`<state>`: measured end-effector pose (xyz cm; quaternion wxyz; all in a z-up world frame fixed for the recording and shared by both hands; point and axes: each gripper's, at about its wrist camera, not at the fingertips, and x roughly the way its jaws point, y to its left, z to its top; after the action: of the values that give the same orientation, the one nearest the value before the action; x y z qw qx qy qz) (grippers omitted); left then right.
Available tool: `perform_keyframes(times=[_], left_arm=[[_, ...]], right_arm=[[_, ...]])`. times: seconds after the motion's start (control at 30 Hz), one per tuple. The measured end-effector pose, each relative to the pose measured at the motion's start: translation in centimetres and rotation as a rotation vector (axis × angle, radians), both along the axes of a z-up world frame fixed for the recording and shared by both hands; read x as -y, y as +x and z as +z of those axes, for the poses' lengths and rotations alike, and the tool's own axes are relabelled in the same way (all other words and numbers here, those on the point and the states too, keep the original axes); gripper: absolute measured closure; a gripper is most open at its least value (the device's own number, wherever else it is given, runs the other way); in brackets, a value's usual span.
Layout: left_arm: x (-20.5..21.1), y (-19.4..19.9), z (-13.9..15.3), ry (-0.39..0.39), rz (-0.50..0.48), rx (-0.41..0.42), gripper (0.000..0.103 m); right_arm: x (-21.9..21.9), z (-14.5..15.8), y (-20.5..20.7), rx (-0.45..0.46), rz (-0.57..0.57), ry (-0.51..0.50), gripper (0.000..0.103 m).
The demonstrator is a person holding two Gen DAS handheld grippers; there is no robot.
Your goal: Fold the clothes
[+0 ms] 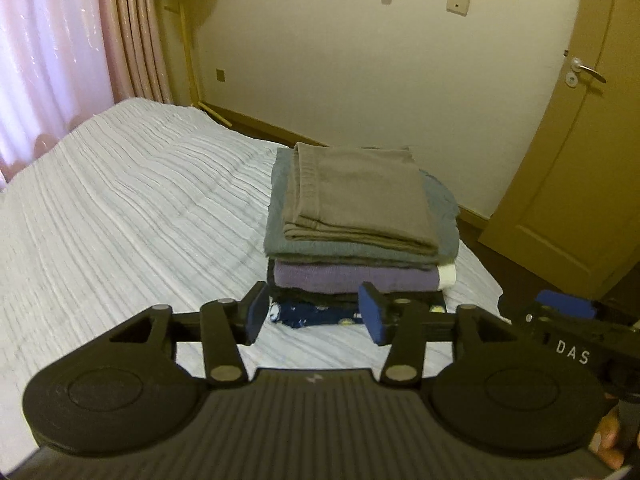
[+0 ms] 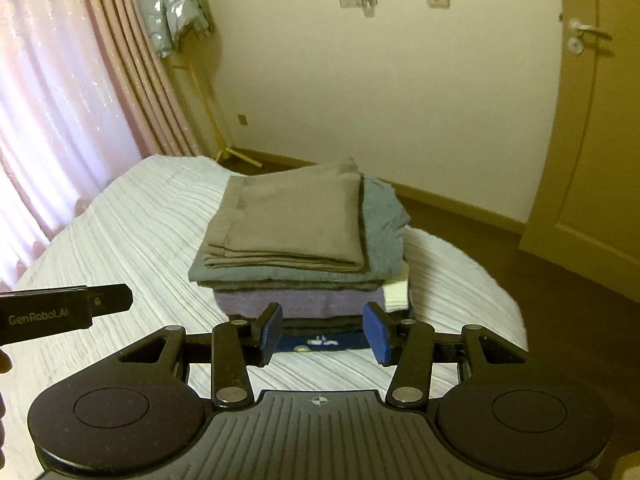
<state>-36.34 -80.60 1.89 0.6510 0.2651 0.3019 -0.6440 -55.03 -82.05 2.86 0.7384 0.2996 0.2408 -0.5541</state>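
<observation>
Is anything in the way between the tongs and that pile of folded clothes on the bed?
Nothing visible is. Both the left tongs and the right tongs are open and empty, and only bare bed cover lies between them and the pile of clothes. The brown cloth lies on top, untouched.

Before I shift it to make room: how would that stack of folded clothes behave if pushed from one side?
The stack would probably shear, since loose soft layers overhang unevenly. The top brown garment would likely slide first. The ribbed bedspread may drag the bottom piece.
</observation>
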Motion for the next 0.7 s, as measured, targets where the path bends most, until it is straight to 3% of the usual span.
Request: perform_keyframes(times=[0.1,0.23,0.5,0.7], left_arm=[[-2.9,0.0,0.6,-0.01,-0.004,0.022,0.052],[-6.7,0.1,0.9,-0.008,-0.011,0.048,0.04],[-12.5,0.1,1.2,-0.011,-0.023,0.057,0.037],[-13.7,0.0,1.3,-0.027,-0.042,0.055,0.036]], right_arm=[[-2.7,0.4,0.5,-0.036,-0.006,-0.019,0.054],[-6.5,0.6,0.8,-0.074,-0.025,-0.034,0.054],[-12.4,0.9,1.0,-0.085,-0.051,-0.083,0.054],[-14.1,1.0,0.9,-0.102,-0.066,-0.077,0.054]])
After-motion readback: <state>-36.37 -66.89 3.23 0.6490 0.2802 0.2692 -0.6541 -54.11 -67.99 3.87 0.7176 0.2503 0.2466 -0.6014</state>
